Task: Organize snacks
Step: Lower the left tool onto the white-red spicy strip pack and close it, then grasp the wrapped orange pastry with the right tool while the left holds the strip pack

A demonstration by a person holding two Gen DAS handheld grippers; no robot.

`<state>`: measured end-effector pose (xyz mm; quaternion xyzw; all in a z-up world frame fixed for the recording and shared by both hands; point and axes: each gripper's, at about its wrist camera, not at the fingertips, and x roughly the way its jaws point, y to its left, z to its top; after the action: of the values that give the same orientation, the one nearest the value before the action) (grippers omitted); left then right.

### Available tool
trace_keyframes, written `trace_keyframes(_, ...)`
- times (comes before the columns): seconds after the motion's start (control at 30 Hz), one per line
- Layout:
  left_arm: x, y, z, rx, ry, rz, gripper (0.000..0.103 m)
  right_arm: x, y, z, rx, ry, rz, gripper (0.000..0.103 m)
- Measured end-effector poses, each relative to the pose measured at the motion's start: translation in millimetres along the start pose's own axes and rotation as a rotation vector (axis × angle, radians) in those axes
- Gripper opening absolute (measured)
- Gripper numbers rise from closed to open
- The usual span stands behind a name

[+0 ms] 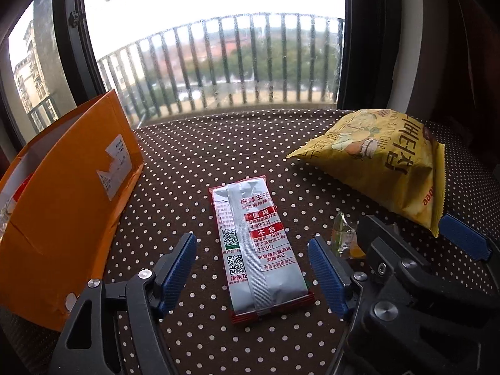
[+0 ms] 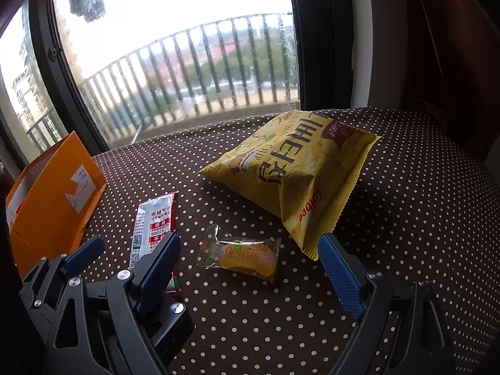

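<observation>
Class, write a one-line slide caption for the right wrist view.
Open right gripper faces a clear-wrapped orange candy on the polka-dot cloth, yellow chip bag behind, orange box at left.

The polka-dot tablecloth (image 1: 193,162) looks matt woven fabric. On it, the spicy-strip packet (image 1: 259,250) is shiny crinkled silver foil, the yellow chip bag (image 2: 300,181) glossy plastic film, the jelly candy wrapper (image 2: 240,254) clear crinkly plastic. Left of the packet, the orange box (image 1: 68,206) is matt cardboard.

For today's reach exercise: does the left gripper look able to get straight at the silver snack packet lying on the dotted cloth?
Probably yes. The left gripper is open, with the silver snack packet lying flat between its fingers. Nothing lies on top of it; the orange box and yellow chip bag sit off to either side.
</observation>
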<state>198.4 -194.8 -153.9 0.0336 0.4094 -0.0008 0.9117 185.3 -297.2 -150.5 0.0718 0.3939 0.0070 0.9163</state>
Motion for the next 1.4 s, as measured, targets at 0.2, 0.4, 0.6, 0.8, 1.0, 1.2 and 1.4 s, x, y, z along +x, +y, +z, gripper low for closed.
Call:
trace_keyframes(0.2, 15, -2, -5, 0.002, 0.036, -0.014, 0.067, 16, -3, -5, -0.002, 0.024, -0.02, 0.091)
trace_keyframes(0.4, 11, 0, -9, -0.006, 0.027, -0.034, 0.062, 18, -6, -8, 0.011, 0.025, -0.03, 0.091)
trace_keyframes(0.6, 12, 5, -6, 0.006, 0.051, -0.075, 0.054, 18, -4, -10, 0.04, 0.038, -0.014, 0.091)
trace_keyframes(0.8, 0, 11, -18, 0.038, 0.049, -0.083, 0.047, 15, 9, -17, 0.027, 0.068, -0.007, 0.091)
trace_keyframes(1.0, -4, 8, -23, 0.098, 0.033, -0.083, 0.045, 29, 14, -18, 0.022, 0.095, -0.046, 0.091)
trace_keyframes(1.2, -1, 10, -22, 0.113, 0.029, -0.101, 0.045, 44, 22, -11, 0.008, 0.1, -0.065, 0.077)
trace_keyframes(1.4, -5, 11, -24, 0.1, 0.033, -0.117, 0.043, 43, 33, -11, -0.022, 0.081, -0.041, 0.057)
